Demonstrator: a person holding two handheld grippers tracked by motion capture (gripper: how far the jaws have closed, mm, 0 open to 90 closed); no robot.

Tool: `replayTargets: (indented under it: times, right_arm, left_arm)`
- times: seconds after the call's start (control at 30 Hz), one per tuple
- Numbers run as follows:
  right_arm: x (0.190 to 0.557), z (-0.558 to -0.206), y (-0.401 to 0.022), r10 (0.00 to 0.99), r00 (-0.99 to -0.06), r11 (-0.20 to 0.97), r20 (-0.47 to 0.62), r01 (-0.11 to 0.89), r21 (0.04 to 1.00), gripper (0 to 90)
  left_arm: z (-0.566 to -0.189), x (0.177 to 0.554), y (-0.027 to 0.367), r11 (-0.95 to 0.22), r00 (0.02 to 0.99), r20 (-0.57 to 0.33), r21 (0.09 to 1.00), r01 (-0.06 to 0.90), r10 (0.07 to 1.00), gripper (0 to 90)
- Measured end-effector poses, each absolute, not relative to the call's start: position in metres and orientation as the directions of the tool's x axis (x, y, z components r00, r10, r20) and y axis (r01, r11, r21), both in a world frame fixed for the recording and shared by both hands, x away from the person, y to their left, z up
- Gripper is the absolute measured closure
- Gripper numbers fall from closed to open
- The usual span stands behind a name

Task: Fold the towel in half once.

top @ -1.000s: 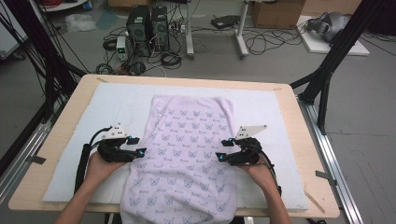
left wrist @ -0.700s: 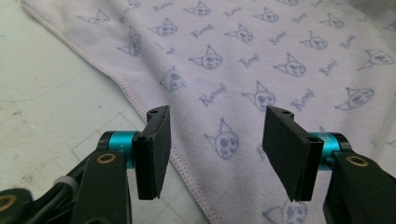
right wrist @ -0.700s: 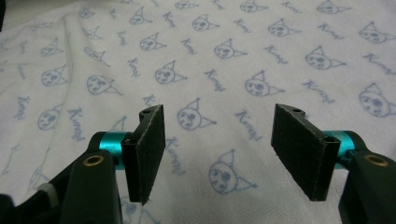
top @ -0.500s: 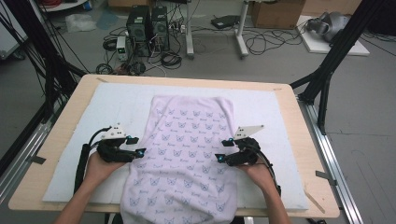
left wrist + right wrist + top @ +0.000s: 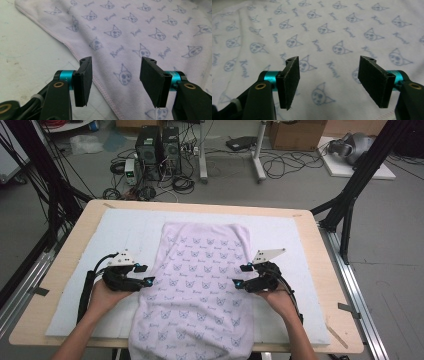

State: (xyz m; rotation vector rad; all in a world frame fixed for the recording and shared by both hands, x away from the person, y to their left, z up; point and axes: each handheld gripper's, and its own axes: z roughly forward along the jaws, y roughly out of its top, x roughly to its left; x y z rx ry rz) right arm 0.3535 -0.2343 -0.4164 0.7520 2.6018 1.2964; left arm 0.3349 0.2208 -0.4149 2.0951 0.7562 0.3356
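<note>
A pale pink cloth (image 5: 200, 285) printed with blue cat faces lies flat on the white mat (image 5: 115, 230), its near end hanging over the table's front edge. My left gripper (image 5: 146, 275) sits at the cloth's left hem and points right. In the left gripper view (image 5: 117, 80) it is open, with the stitched hem (image 5: 75, 53) running below and between the jaws, which touch nothing. My right gripper (image 5: 240, 276) rests at the cloth's right side and points left. Its jaws (image 5: 332, 82) are open just above the printed cloth (image 5: 324, 32).
The mat covers a wooden table (image 5: 60, 265) with metal rails along both sides. Black frame legs (image 5: 350, 195) stand at the far corners. Computer towers (image 5: 157, 142) and cables lie on the floor beyond the table.
</note>
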Motion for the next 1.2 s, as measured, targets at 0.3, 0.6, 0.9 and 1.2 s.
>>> replayTargets:
  times: [0.3,0.6,0.9,1.2]
  right_arm:
    - [0.390,-0.391,-0.247,0.527,-0.847,0.508,0.069,0.379,0.773,36.3]
    - [0.435,-0.379,-0.254,0.579,-0.813,0.486,0.057,0.401,0.777,41.8]
    - [0.459,-0.415,-0.258,0.637,-0.769,0.499,0.054,0.465,0.731,46.3]
    - [0.466,-0.441,-0.252,0.678,-0.735,0.509,0.025,0.494,0.705,54.2]
  left_arm:
    - [-0.387,0.379,0.214,-0.444,0.777,-0.012,0.815,0.373,0.629,50.6]
    - [-0.384,0.436,0.206,-0.467,0.753,-0.011,0.778,0.421,0.658,55.9]
    - [-0.418,0.458,0.197,-0.442,0.725,-0.048,0.765,0.469,0.687,65.7]
    - [-0.439,0.466,0.191,-0.437,0.659,-0.049,0.711,0.550,0.751,67.2]
